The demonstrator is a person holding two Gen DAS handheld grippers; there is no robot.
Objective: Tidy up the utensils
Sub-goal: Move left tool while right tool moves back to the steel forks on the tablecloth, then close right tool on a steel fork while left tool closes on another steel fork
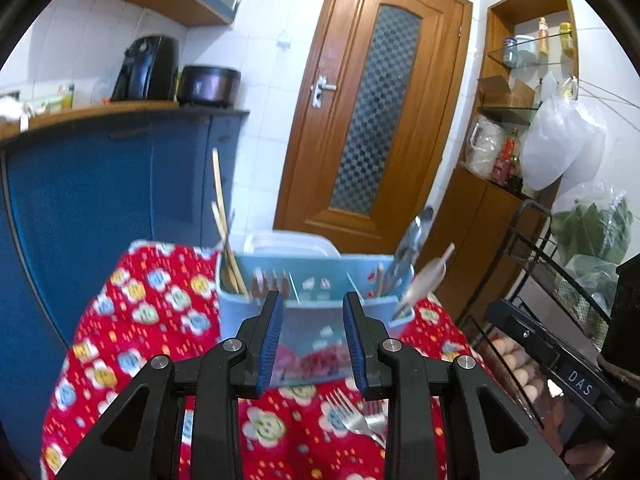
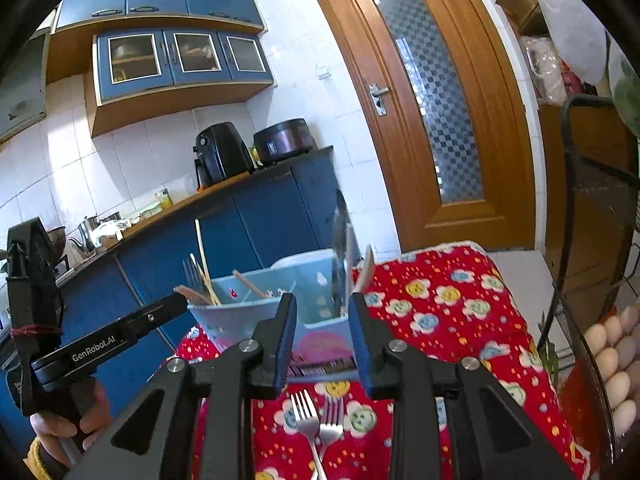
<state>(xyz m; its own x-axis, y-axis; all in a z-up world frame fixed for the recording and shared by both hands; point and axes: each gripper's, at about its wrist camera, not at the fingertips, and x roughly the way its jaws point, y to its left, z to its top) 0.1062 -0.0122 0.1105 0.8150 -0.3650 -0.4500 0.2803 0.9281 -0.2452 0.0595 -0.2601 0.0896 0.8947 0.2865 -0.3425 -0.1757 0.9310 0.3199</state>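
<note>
Forks lie on our red flowered cloth, at 6 o'clock from the blue holder. Our left gripper and right gripper are both released, grasping nothing.

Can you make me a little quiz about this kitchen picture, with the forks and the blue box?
1. True or false: the two forks lie on the red flowery cloth, not in the blue box.
2. What stands in the left end of the blue box?
A. wooden chopsticks
B. a whisk
C. a cup
3. Fill in: the right gripper holds ____ between its blue pads.

Key:
1. True
2. A
3. nothing; its jaws are apart and bare, and so are those of the left gripper.
</note>
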